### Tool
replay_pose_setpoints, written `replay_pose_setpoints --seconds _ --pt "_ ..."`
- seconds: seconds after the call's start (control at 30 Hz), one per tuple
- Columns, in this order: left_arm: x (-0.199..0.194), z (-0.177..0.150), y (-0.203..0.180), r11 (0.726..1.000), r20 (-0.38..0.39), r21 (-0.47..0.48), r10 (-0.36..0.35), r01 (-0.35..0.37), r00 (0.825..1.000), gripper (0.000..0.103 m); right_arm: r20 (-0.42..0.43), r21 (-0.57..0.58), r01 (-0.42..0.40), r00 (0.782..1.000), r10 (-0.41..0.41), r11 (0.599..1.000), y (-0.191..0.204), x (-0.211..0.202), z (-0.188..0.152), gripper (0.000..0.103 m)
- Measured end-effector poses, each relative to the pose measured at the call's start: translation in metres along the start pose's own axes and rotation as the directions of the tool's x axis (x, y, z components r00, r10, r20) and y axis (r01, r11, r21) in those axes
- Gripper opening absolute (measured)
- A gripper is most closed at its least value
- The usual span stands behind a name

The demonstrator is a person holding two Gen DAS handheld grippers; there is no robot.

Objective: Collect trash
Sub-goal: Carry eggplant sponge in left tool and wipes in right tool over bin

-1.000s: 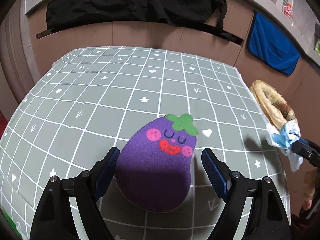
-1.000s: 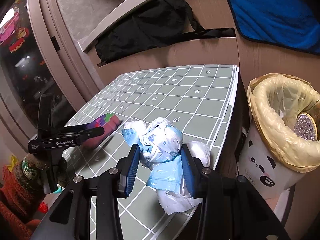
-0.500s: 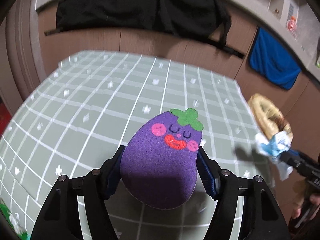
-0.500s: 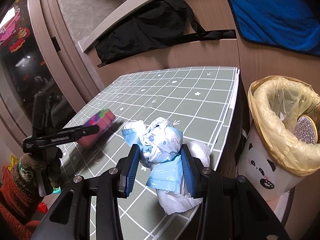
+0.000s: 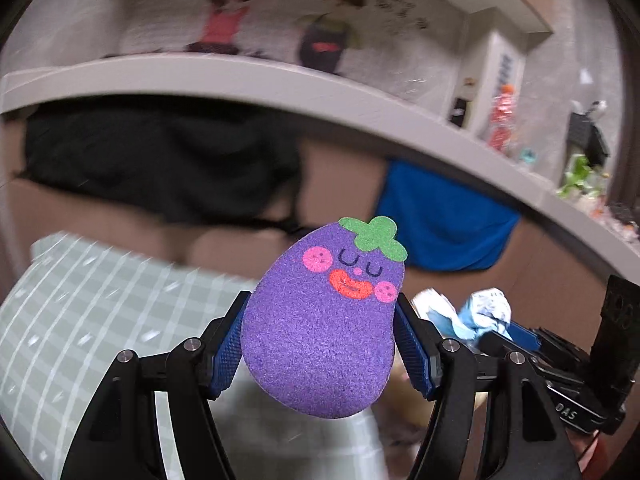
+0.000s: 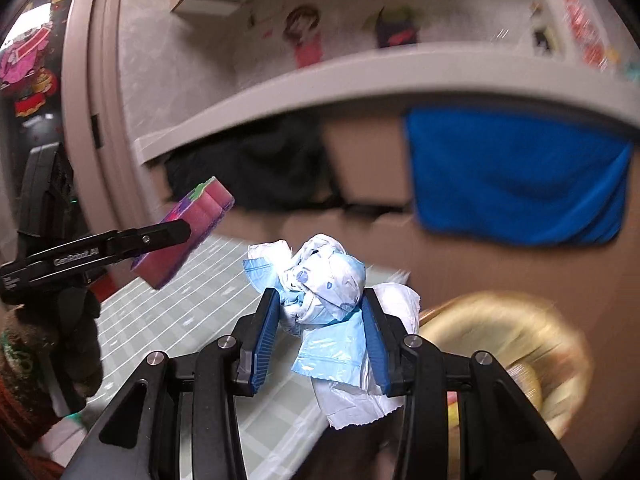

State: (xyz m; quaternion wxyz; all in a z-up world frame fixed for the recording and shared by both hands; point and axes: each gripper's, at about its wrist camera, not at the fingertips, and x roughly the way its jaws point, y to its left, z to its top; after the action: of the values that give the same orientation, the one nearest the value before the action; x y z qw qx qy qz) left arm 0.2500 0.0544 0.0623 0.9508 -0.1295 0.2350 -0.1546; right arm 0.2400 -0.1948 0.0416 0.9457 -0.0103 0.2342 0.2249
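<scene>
- Trash first: the eggplant sponge is up in the air, pinched between the pads of the left claw, clear of the green checked table.
- And the second piece: the crumpled blue-and-white wrapper wad sits squeezed in the right claw, pads pressing on both flanks, a loose tail hanging below.
- Progress call: both pieces look picked up, neither is in the bin yet. The yellow-lined bin lies low and to the right of the right claw, blurred, so I'd judge the carry and the drop are what's left.
- Whether more trash waits on the table, I can't tell; the visible stretch is smeared by blur.
- The left wrist view gives the sponge's face side, green leaf cap up top, and catches the right claw with its wad peeking in at the lower right edge. No bin to make out there.
- The right wrist view gives what that one can't: the sponge edge-on, its pink layer showing, gripped by the left claw off to the left, above the table. It alone shows the bin.
- Both views share the blue cloth hanging on the wall behind.
</scene>
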Motion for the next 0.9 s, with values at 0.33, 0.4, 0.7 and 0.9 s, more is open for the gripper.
replay_pose_setpoints --seconds 0.33,0.4,0.7,0.9 --pt "0.065 0.014 -0.106 0.989 0.013 0.082 -0.126 0.124 0.992 0.068 0.074 0.061 0.247 0.965 -0.251 0.967 -0.099 -0.056 0.028 0.038" --pt "0.077 0.008 -0.115 0.988 -0.004 0.078 -0.135 0.135 0.991 0.068 0.07 0.072 0.275 0.957 -0.28 0.959 -0.113 -0.061 0.025 0.038" --pt "0.116 -0.026 -0.132 0.99 -0.068 0.108 -0.079 0.086 0.995 0.068 0.028 0.121 0.283 0.957 -0.288 0.951 -0.141 -0.049 0.004 0.038" --pt "0.131 -0.039 -0.134 0.987 -0.09 0.142 -0.057 0.069 0.994 0.068 0.007 0.155 0.265 0.963 -0.269 0.952 -0.149 -0.04 -0.001 0.038"
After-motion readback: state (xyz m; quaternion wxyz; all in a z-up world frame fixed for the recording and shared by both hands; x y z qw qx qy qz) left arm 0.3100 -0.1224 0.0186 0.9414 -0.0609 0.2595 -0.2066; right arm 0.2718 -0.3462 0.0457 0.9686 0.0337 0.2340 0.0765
